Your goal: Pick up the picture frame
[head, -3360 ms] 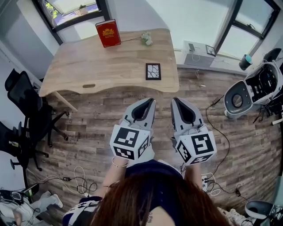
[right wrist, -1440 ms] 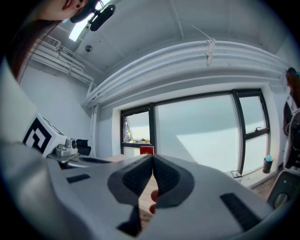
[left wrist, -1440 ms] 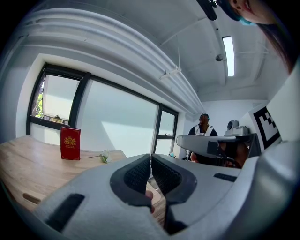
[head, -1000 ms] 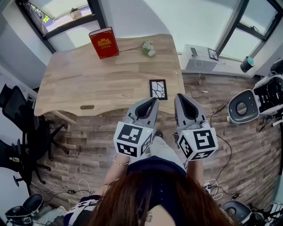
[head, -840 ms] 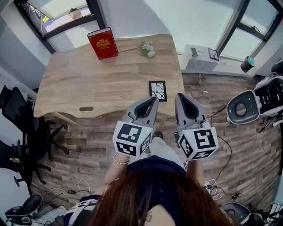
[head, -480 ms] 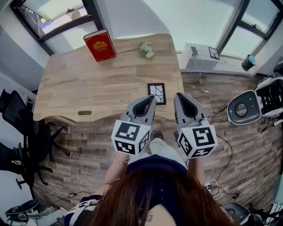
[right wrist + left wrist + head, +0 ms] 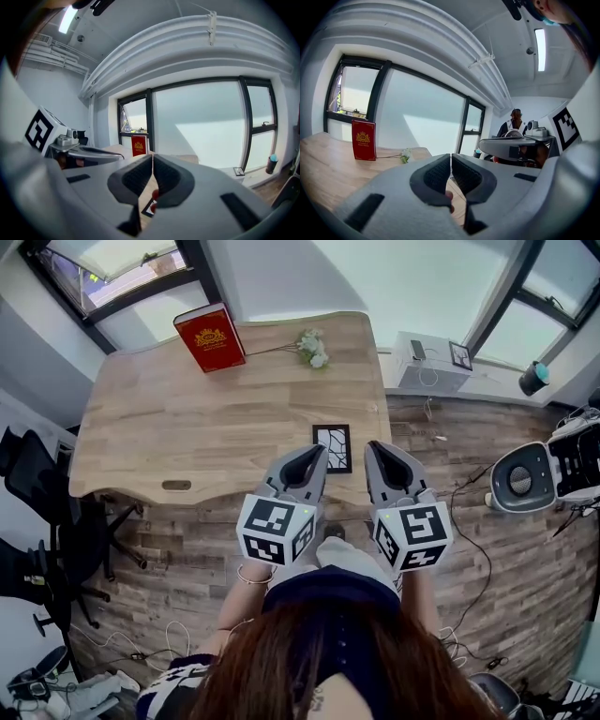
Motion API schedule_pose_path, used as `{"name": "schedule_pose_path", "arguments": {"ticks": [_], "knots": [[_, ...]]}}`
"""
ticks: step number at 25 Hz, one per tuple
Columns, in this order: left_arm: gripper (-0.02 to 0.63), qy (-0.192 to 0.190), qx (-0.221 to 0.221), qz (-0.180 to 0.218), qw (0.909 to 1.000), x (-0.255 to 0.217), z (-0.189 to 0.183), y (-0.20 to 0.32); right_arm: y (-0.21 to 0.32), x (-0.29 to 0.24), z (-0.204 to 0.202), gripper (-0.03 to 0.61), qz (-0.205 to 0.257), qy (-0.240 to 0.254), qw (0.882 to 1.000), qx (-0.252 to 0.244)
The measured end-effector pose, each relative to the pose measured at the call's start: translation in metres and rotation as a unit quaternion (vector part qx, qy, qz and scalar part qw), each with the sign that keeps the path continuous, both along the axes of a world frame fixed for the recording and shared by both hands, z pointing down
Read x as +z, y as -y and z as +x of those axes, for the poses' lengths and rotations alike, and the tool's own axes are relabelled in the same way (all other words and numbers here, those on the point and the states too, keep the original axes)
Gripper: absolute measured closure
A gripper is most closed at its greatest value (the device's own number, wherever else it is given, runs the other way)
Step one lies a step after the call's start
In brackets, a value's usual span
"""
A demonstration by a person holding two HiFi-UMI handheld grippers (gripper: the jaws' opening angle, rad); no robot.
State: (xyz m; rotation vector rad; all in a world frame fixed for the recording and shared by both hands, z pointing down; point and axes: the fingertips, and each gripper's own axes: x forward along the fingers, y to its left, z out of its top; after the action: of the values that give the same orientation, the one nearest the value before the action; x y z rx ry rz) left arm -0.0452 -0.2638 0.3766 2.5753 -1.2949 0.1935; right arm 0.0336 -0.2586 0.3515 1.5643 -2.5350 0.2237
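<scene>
**Both claws poised short of the frame, reach not yet finished**

The small black rectangular picture frame with a white cracked-line print [image 7: 332,447] lies flat on the pale wooden surface [image 7: 187,399]. It sits near the surface's lower right corner, close to the front edge, just right of centre in the head view. Nothing touches it.

The left claw [image 7: 316,455] and the right claw [image 7: 372,448] hover side by side below the frame in that view. Their tips flank its lower end, and the frame shows in the gap between them. Each claw's own view shows its ribbed pads pressed together with nothing pinched. In the right gripper view a corner of the frame peeks out low beneath the jaws, so that claw seems the better lined up.

Far off at the upper left of the surface stands an upright red hardback book with a gold crest [image 7: 209,337]. A sprig of small white flowers [image 7: 312,348] lies at top centre. Both are well clear of the work.

The step in hand looks like the approach, with no grasp begun. The next move likely calls for one claw to spread its jaws, tip downward and come onto the frame. Since the frame is thin and flat, one pad probably has to catch under a rim, or the jaws must span its narrow width. It may slide on the smooth wood towards the nearby edge if nudged.
</scene>
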Motion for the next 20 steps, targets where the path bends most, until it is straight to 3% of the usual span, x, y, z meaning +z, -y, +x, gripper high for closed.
{"name": "schedule_pose_path", "arguments": {"ticks": [20], "knots": [[0.581,0.008,0.006,-0.069,0.9976,0.067,0.005,0.045,0.045,0.082,-0.001,0.551,-0.093,-0.035,0.994,-0.034]]}}
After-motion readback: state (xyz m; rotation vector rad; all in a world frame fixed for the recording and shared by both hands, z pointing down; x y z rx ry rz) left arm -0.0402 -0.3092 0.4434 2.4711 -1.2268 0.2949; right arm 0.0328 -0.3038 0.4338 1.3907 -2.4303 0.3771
